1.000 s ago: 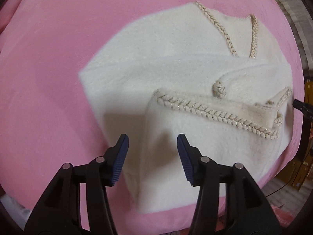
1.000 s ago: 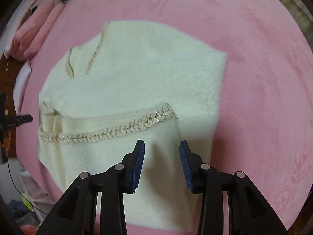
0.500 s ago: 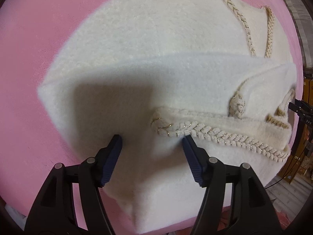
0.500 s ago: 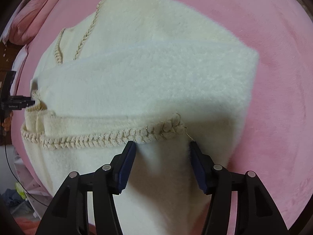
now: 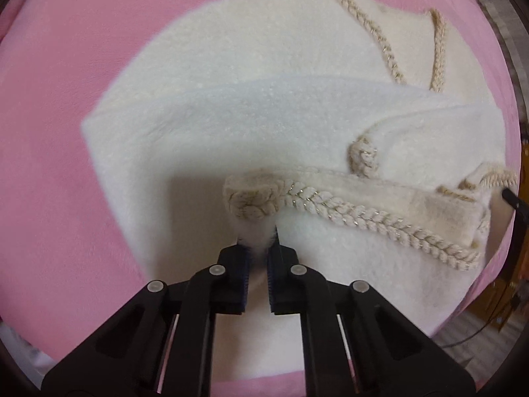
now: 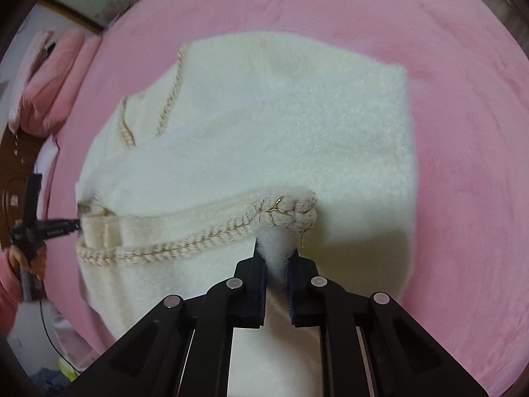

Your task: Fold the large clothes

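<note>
A cream fleece garment (image 5: 264,125) with beige braided trim (image 5: 380,218) lies partly folded on a pink bed cover (image 5: 66,99). My left gripper (image 5: 258,248) is shut on the garment's near left corner, bunched just below the trim's end. In the right wrist view the same garment (image 6: 281,125) shows, and my right gripper (image 6: 276,261) is shut on its near right corner below the braided trim (image 6: 284,211). The left gripper tip (image 6: 62,223) shows at the garment's far left edge there.
The pink cover (image 6: 463,132) spreads around the garment on all sides. Pink pillows (image 6: 56,79) lie at the bed's far left. A wooden floor with cables (image 5: 489,327) shows past the bed's edge at lower right.
Both grippers moved down onto the garment's near edge and closed on its two corners; the cloth now bunches up between the fingers.
</note>
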The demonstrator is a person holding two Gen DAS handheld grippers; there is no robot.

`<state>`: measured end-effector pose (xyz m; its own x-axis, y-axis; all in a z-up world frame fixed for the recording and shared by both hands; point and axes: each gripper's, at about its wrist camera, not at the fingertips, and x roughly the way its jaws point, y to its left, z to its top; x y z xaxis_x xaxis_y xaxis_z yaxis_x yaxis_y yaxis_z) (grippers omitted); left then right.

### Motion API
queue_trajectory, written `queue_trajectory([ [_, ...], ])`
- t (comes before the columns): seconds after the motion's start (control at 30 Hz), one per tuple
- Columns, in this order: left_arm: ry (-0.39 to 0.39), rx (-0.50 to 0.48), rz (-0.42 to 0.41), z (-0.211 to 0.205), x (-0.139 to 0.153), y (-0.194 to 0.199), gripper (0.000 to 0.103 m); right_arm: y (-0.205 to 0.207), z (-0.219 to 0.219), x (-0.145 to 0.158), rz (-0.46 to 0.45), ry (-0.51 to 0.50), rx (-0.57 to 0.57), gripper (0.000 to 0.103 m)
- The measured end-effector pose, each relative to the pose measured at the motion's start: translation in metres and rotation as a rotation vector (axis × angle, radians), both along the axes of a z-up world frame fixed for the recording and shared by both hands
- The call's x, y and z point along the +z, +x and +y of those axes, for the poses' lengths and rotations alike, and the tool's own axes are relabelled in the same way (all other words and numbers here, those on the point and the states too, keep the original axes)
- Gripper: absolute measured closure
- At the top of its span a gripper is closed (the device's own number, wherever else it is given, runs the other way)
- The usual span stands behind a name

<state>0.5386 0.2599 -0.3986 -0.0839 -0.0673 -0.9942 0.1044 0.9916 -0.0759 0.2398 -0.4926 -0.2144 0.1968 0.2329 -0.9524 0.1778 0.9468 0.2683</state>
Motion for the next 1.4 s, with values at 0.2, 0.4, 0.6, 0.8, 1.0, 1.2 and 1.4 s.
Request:
queue_trajectory([
  [0.2,-0.013,0.181,-0.131,0.011,0.055,-0.048,0.098,-0.045,0.015,0.037,-0.161,0.01,-0.095,0.095],
  [0.4,0.037,0.249,-0.281,0.017,0.126,-0.067,0.098,-0.085,0.003,0.089,-0.318,-0.029,-0.185,0.095],
  [0.6,0.017,0.352,-0.374,0.063,0.174,-0.056,0.098,-0.073,-0.016,0.14,-0.443,-0.036,-0.139,0.096],
  [0.8,0.059,0.294,-0.457,0.053,0.201,-0.017,0.098,-0.025,-0.01,0.164,-0.506,-0.097,-0.068,0.096],
  [1.0,0.132,0.182,-0.413,0.02,0.167,0.043,0.098,0.033,0.008,0.151,-0.418,-0.19,0.002,0.096],
  [1.2,0.185,0.133,-0.347,0.005,0.126,0.074,0.098,0.077,0.041,0.12,-0.333,-0.287,0.063,0.096],
  [1.4,0.162,0.114,-0.313,0.004,0.087,0.102,0.098,0.102,0.035,0.094,-0.276,-0.298,-0.013,0.095],
])
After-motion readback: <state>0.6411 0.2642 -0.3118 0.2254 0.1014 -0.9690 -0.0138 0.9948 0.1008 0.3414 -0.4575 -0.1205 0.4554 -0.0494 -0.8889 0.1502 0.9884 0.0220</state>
